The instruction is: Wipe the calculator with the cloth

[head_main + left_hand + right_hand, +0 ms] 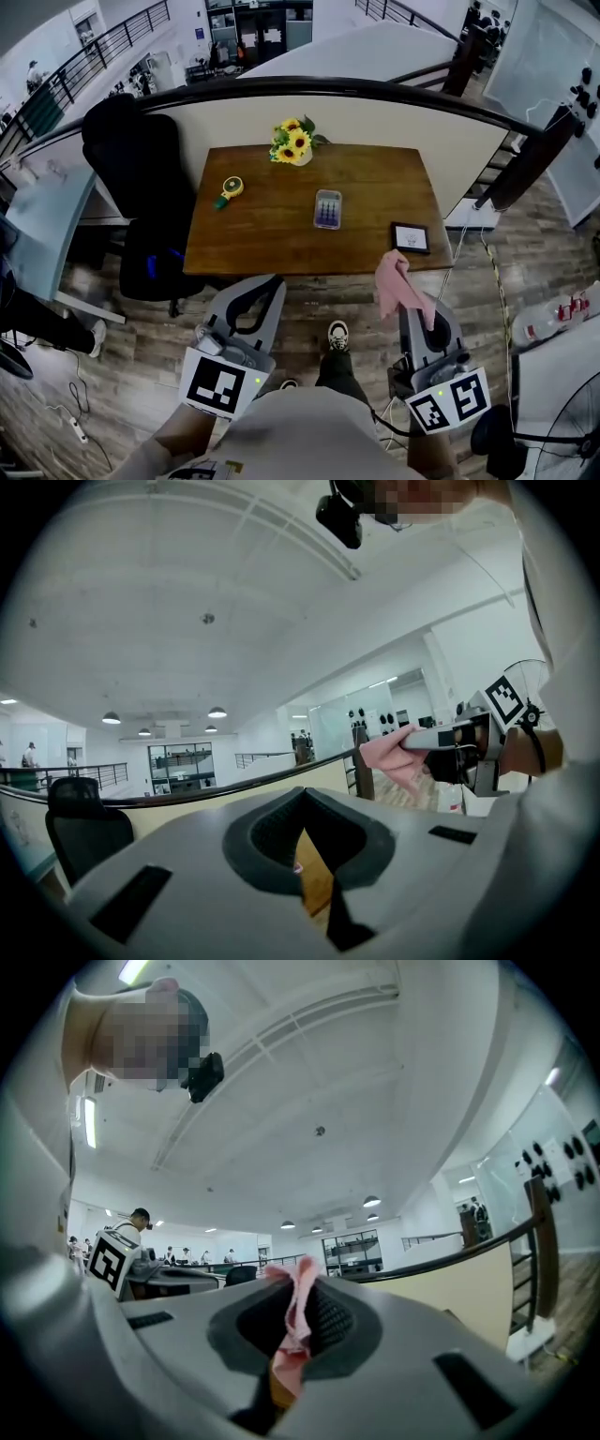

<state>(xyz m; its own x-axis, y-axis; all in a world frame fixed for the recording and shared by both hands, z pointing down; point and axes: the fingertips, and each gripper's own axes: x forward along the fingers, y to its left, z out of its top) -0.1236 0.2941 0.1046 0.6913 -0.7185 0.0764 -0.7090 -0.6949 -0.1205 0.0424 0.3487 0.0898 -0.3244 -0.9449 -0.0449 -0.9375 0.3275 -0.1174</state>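
The calculator (327, 208), grey with rows of purple keys, lies flat near the middle of the wooden table (262, 239). A pink cloth (400, 286) hangs from my right gripper (405, 292), which is shut on it in the air just off the table's front right edge. In the right gripper view the cloth (293, 1321) is pinched between the jaws of that gripper (298, 1312). My left gripper (273, 281) is shut and holds nothing, short of the front edge. The left gripper view shows its jaws together (302, 797) and the cloth (389, 757) off to the right.
A sunflower bunch (294, 141) stands at the table's back edge. A yellow-green round gadget (229, 191) lies at the left and a small black-framed screen (410, 237) at the front right corner. A black office chair (141, 187) stands left of the table. A curved railing (375, 89) runs behind.
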